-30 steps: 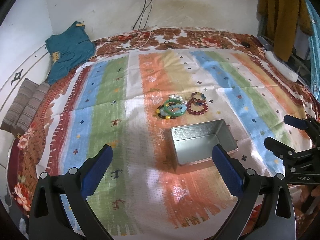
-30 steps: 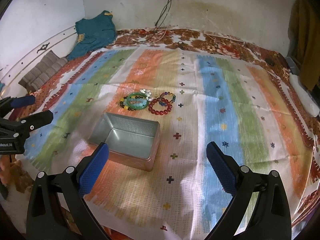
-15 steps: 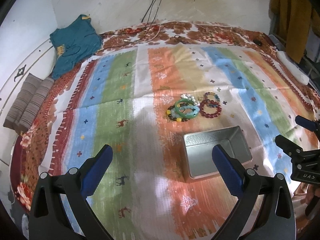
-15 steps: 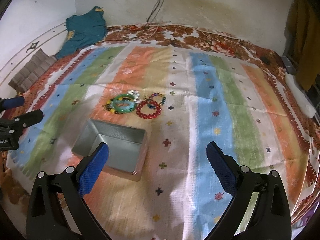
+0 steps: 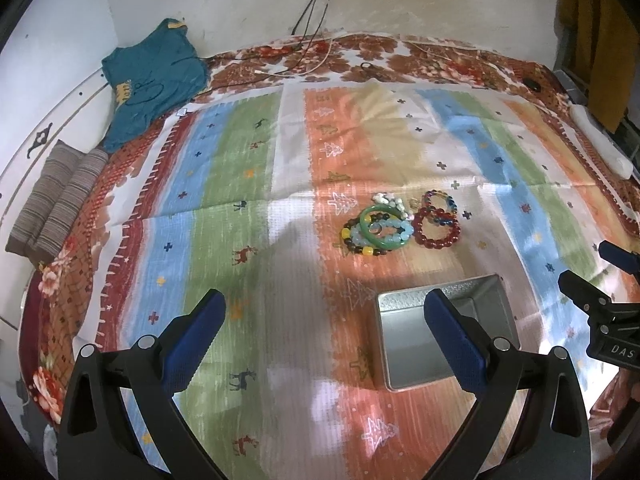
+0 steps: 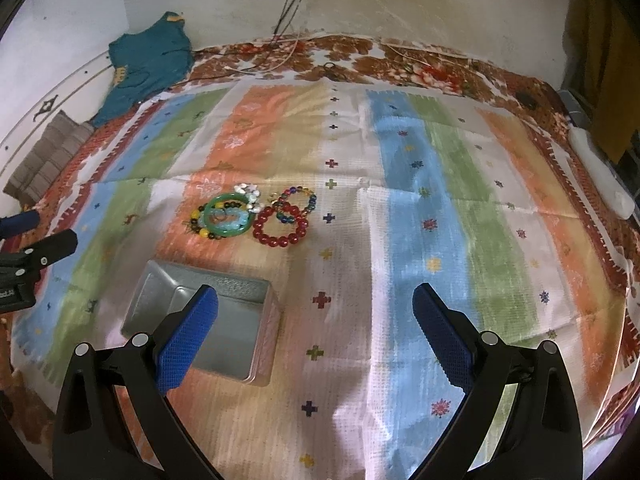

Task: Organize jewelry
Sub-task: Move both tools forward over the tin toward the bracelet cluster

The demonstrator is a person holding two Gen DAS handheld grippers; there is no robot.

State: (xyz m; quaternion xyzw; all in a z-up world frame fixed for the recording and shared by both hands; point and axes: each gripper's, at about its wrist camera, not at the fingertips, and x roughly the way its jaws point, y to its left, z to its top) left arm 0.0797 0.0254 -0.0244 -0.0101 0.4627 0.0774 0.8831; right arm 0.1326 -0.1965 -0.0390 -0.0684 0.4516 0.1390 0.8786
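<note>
A cluster of bracelets lies on the striped cloth: a green bangle [image 5: 382, 227] [image 6: 227, 220], a red bead bracelet [image 5: 437, 229] [image 6: 281, 227], a multicolour bead bracelet [image 5: 440, 200] [image 6: 296, 199] and white beads [image 5: 390, 201] [image 6: 248, 191]. A grey metal tin [image 5: 404, 344] [image 6: 236, 308] stands empty nearer to me than the cluster. My left gripper [image 5: 324, 330] is open above the cloth, left of the tin. My right gripper [image 6: 316, 322] is open, right of the tin. Each gripper also shows at the edge of the other's view, the right gripper [image 5: 596, 276] and the left gripper [image 6: 36, 236].
The striped cloth [image 5: 248, 184] covers a floral bedspread [image 5: 400, 56]. A teal garment [image 5: 152, 80] and a folded striped cloth [image 5: 56, 204] lie far left. Cables [image 5: 312, 12] hang down the back wall. A white object [image 5: 600, 144] rests at the right edge.
Both views have drifted; the tin and bracelets sit lower and further right in the left wrist view, lower and left in the right wrist view. Both grippers stay open. Nothing was picked up.
</note>
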